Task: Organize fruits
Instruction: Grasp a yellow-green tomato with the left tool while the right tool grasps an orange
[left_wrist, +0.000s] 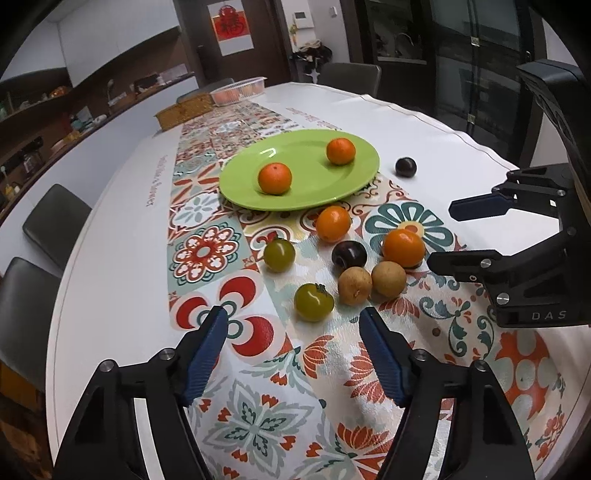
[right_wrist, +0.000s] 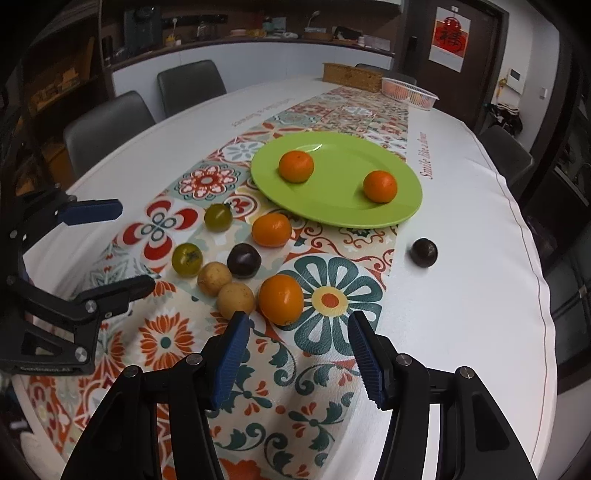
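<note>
Your left claw (left_wrist: 291, 325) stands open with nothing between its blue pads, hovering just short of the nearer green tomato (left_wrist: 314, 302) on the patterned runner (left_wrist: 258, 406) of the bench (left_wrist: 110, 258). Your right claw (right_wrist: 297, 330) is open and empty too, with the big orange (right_wrist: 281, 299) just ahead of its fingertips and two tan fruits (right_wrist: 236, 300) beside it. Two oranges (right_wrist: 296, 167) already sit apart on the green plate (right_wrist: 332, 210), while one dark plum (right_wrist: 424, 252) lies alone on the white cloth, well apart from the cluster.
</note>
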